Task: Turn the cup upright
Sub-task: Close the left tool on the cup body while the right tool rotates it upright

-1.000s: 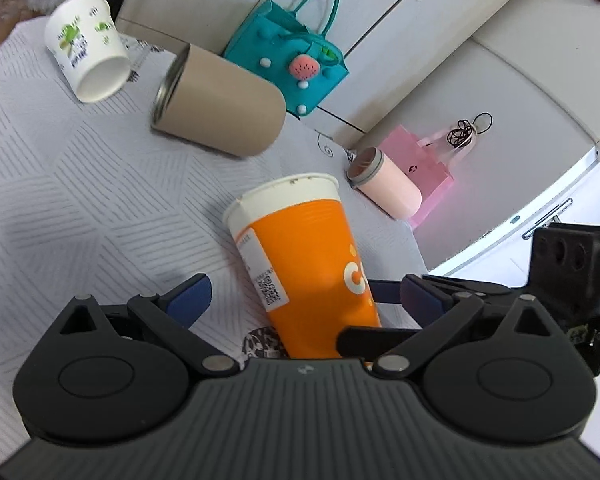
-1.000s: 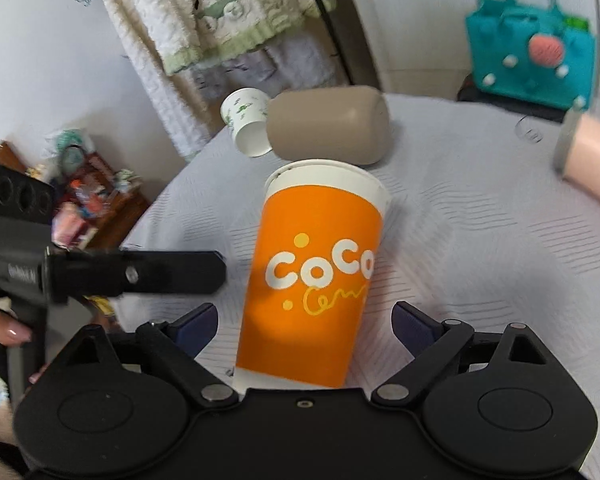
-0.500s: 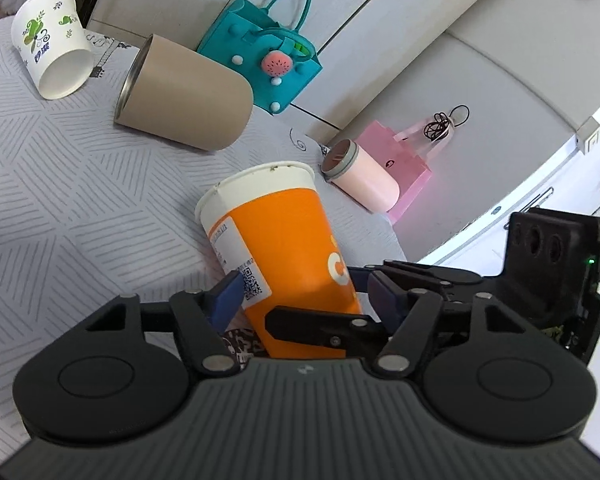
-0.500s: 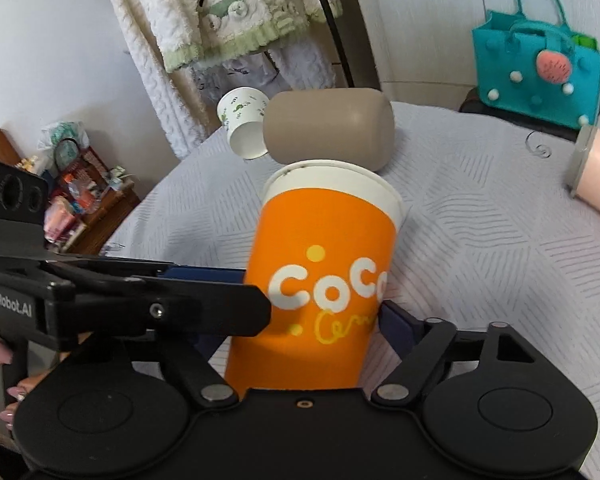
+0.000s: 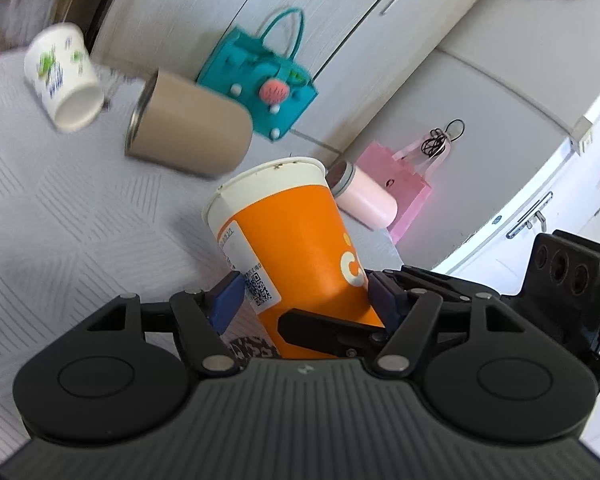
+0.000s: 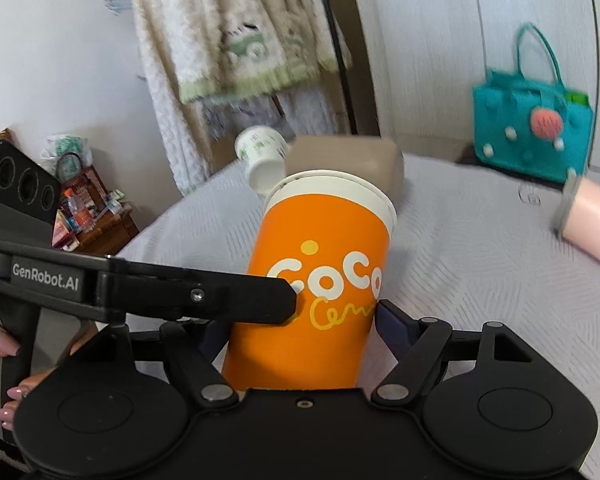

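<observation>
An orange paper cup (image 5: 296, 252) with a white rim and "CoCo" print stands nearly upright, mouth up, and also shows in the right wrist view (image 6: 320, 284). My left gripper (image 5: 304, 296) is shut on its lower body, blue pads on both sides. My right gripper (image 6: 300, 324) is shut on the same cup from the other side. Each gripper's black finger crosses in front of the cup in the other's view. The cup's base is hidden behind the gripper bodies.
On the grey patterned tablecloth (image 5: 60, 216) lie a tan tumbler (image 5: 188, 132), a white paper cup with green print (image 5: 64, 80) and a pink tumbler (image 5: 364, 196), all on their sides. A teal handbag (image 5: 268, 80) and a pink bag (image 5: 404, 184) sit beyond the table edge.
Both grippers have closed in on the orange cup from open and now grip it. Both views have shifted and tilted with the cup held.
</observation>
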Tool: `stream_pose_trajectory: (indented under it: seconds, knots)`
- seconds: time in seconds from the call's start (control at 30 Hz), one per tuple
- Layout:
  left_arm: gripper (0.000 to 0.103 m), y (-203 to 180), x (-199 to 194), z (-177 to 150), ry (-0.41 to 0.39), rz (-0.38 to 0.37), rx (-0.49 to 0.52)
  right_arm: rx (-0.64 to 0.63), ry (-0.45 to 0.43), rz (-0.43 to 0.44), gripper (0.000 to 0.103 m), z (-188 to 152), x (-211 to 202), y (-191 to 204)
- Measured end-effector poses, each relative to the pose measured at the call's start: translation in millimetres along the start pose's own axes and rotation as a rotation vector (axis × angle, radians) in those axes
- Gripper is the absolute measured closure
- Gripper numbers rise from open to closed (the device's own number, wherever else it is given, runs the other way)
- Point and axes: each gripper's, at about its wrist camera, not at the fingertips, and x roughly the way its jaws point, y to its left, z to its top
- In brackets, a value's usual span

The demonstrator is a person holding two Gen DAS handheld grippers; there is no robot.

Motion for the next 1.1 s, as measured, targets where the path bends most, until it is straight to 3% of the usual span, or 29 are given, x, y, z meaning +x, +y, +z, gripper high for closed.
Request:
stream_pose_trajectory:
  seconds: [0.23, 0.53, 0.7, 0.9, 1.1]
  knots:
    - [0.042, -13.5, -28.7, 3.4, -0.091, 0.02, 0.172, -0.223, -0.143, -0.021, 0.022, -5.2, -9.2, 24.9]
    - [0.045, -21.1, -34.7, 7.1, -0.128, 0.045, 0.339, -0.271, -0.129, -0.036, 0.024, 6.3, 4.5, 24.4]
    - [0.045, -9.6, -27.9, 9.8, -0.128, 0.065, 0.331, -0.3, -0.153, -0.093, 0.025, 2.0, 16.6, 33.0]
    - [0.045, -6.8, -35.5, 14.2, -0.187, 0.061, 0.378, -0.305, -0.223, -0.126, 0.025, 2.9, 23.5, 39.3]
    - [0.045, 5.6, -30.9, 19.1, -0.143, 0.035, 0.323, -0.267, -0.231, -0.1, 0.025, 7.3, 27.0, 32.8]
